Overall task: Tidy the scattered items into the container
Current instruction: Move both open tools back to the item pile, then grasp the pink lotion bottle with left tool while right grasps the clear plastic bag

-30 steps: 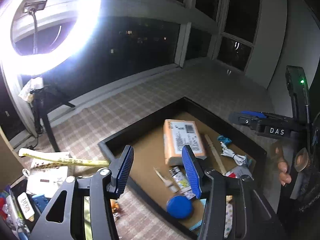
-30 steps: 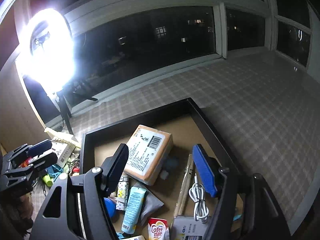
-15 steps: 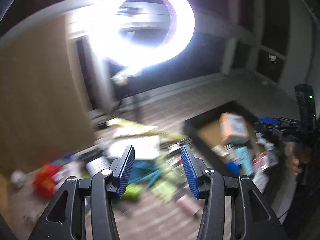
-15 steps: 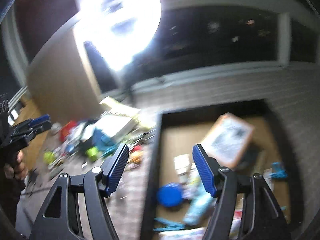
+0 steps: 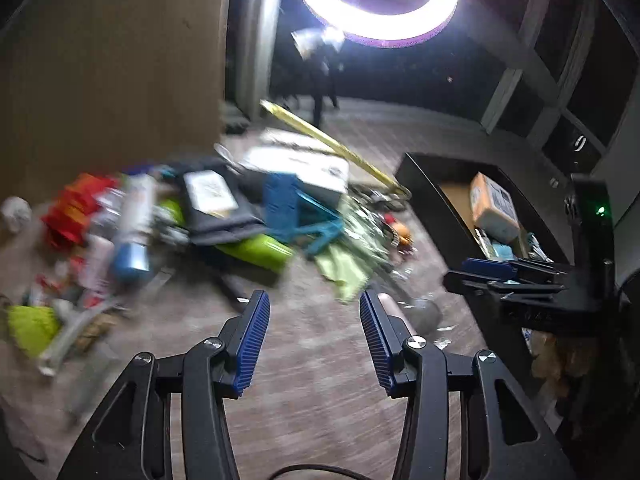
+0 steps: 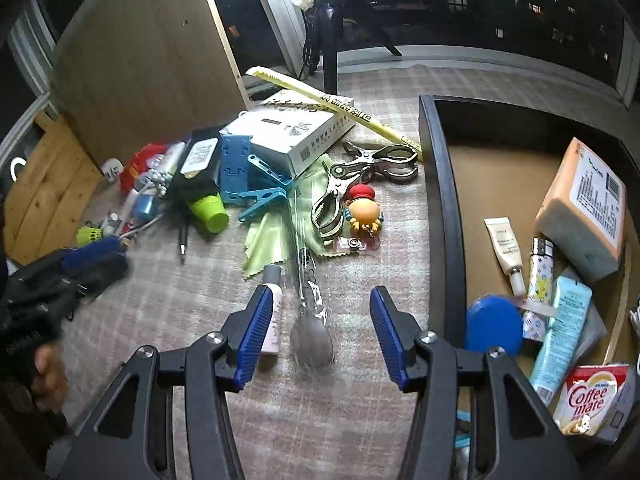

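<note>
The right gripper (image 6: 316, 334), jaws just closing but spread, pinches nothing; the wrapped spoon (image 6: 311, 340) lies between its fingers, the bottle (image 6: 272, 312) at the left finger. The left gripper (image 5: 314, 344) is spread, empty.

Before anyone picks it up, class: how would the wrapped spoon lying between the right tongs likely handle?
The spoon looks like metal, so probably stiff. Its clear wrapper looks glossy, so the right tongs may slip on it. The long thin handle might pivot if gripped only at the bowl.

Shiny metal clips (image 6: 362, 172), a green cloth (image 6: 268, 240), a matt black tray (image 6: 444, 216) and a wooden panel (image 6: 44, 188).
</note>
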A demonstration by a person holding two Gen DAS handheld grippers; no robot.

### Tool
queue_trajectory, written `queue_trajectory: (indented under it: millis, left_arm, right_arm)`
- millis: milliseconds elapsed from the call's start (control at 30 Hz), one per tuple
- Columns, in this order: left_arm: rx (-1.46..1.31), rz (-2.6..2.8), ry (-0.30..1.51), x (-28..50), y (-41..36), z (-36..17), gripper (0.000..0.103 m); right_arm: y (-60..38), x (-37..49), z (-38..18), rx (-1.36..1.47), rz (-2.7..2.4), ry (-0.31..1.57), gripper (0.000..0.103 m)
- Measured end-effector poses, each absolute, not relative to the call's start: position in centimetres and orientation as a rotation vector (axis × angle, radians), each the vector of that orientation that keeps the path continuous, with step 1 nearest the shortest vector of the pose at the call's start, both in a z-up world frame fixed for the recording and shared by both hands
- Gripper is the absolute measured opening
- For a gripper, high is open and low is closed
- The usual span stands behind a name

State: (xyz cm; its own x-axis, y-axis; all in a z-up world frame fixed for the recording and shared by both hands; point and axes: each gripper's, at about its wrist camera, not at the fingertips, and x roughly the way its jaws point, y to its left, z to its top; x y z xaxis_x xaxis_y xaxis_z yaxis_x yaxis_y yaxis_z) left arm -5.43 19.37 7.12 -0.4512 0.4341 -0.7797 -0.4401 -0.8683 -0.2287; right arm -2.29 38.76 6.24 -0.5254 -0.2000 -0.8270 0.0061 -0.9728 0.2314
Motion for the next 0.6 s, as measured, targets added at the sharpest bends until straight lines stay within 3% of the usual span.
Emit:
queue_trajectory:
  millis: [167, 233, 367, 600]
  left_arm:
    - [-1.29, 2.222, 0.072, -6.2, 24.4, 4.0, 0.044]
    - [-1.312, 2.199, 0.106, -6.4, 25.7, 3.2, 0.042]
    - [-1.356, 2.156, 0.127, -7.0, 26.7, 1.7, 0.041]
    - [-1.375, 2.146, 0.212, -6.5, 27.1, 0.0, 0.037]
  right_arm:
    - [38.2, -2.7, 5.8, 1.495, -2.622, -0.219, 0.05]
    - [38.3, -2.7, 5.4, 1.528, -2.647, -0.167, 0.046]
    - [39.2, -2.8, 4.4, 1.553, -2.623, -0.214, 0.046]
    - [38.2, -3.7, 3.9, 1.55, -2.581, -0.105, 0.046]
